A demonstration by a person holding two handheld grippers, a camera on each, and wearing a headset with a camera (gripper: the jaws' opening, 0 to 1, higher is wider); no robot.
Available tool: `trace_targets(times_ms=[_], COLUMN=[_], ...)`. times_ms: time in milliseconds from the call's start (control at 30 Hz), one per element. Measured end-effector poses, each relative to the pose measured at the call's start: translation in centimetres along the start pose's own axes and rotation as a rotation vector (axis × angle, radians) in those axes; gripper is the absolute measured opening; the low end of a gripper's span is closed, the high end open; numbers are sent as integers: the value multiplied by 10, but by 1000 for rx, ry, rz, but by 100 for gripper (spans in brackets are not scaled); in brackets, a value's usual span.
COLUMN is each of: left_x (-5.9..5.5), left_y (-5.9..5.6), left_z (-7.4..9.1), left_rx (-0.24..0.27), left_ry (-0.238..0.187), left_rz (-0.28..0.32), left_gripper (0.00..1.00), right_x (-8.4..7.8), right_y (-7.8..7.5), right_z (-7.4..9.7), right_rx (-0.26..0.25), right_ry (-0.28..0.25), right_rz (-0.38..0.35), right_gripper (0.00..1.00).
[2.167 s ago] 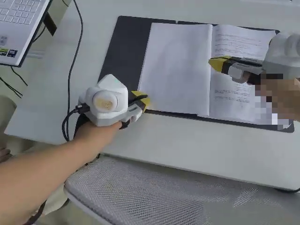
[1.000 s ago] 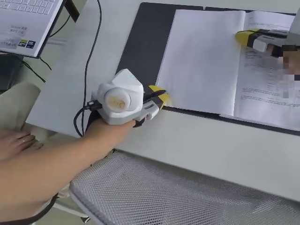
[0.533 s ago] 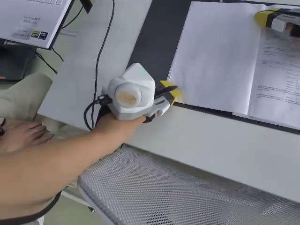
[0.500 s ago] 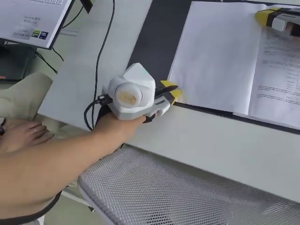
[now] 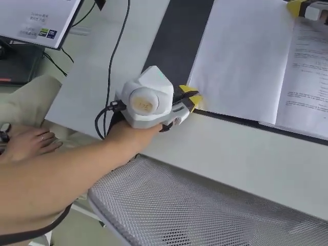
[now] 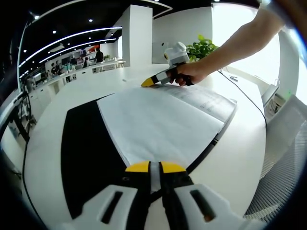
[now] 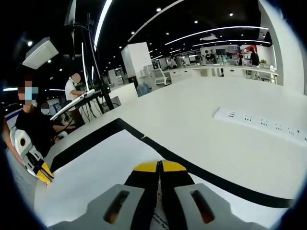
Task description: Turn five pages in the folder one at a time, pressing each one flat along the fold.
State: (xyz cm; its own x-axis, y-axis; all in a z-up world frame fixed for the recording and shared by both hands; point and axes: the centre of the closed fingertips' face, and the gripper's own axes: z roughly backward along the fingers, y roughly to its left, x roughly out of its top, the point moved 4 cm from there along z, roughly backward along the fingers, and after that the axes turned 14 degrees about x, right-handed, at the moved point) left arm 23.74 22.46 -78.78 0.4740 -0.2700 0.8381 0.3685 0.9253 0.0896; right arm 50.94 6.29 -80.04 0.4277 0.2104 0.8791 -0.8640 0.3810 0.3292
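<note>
Left gripper (image 5: 191, 98): my jaws pressed together at the near corner of the blank page (image 5: 241, 56), 7 o'clock of the open folder (image 5: 177, 36) lying on the tabletop (image 5: 230, 159). Right gripper (image 5: 295, 6): jaws pressed together, at 1 o'clock by the fold, over the printed page (image 5: 307, 72).

The folder (image 5: 177, 46) lies on the table (image 5: 246, 159) (laptop (image 5: 36, 18) leftward).

Right gripper (image 5: 296, 7) cut by top edge; page print (image 5: 307, 66) unreadable.
</note>
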Motion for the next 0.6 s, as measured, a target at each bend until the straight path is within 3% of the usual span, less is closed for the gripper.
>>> trace_targets(times_ms=[167,600], left_x=[0,1], left_y=[0,0], left_z=[0,1], left_rx=[0,0], left_ry=[1,-1], left_rz=[-2,-10], left_gripper=[5,5], right_x=[-2,-15], right_y=[3,37], right_z=[2,11], right_rx=[6,61], right_ry=[6,36], right_rz=[-2,29], right_gripper=[0,0])
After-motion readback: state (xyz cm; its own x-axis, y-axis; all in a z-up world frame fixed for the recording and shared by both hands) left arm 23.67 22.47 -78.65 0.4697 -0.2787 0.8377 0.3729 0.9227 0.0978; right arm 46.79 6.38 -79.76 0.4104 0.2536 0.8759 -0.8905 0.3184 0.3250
